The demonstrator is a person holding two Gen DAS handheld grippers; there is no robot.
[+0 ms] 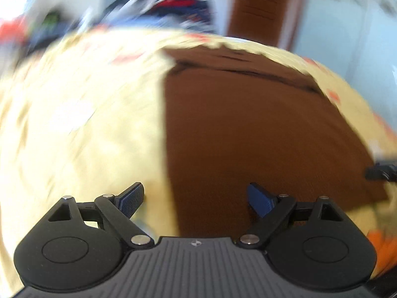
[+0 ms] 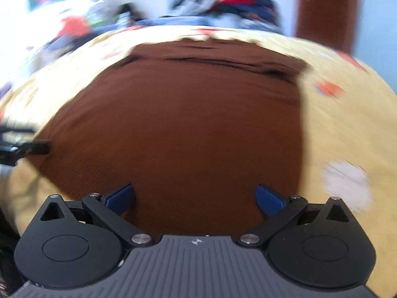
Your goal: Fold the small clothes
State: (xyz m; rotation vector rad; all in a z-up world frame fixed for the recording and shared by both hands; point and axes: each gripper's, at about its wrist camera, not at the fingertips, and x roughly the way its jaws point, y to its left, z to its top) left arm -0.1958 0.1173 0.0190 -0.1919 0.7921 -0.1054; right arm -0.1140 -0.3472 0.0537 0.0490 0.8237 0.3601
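Observation:
A brown garment (image 1: 248, 129) lies flat on a pale yellow patterned bedspread (image 1: 86, 129); a fold runs across its far end. My left gripper (image 1: 196, 200) is open and empty, just above the garment's near left edge. In the right wrist view the same brown garment (image 2: 186, 129) fills the middle, and my right gripper (image 2: 194, 198) is open and empty over its near edge. The left gripper's tip (image 2: 27, 146) shows at the garment's left side; the right gripper's tip (image 1: 382, 171) shows at the far right of the left wrist view. Both views are motion-blurred.
A heap of mixed clothes (image 2: 228, 2) lies beyond the far edge of the bedspread (image 2: 347, 129). A brown wooden door (image 1: 260, 7) stands behind. Something orange (image 1: 382, 248) sits at the lower right of the left wrist view.

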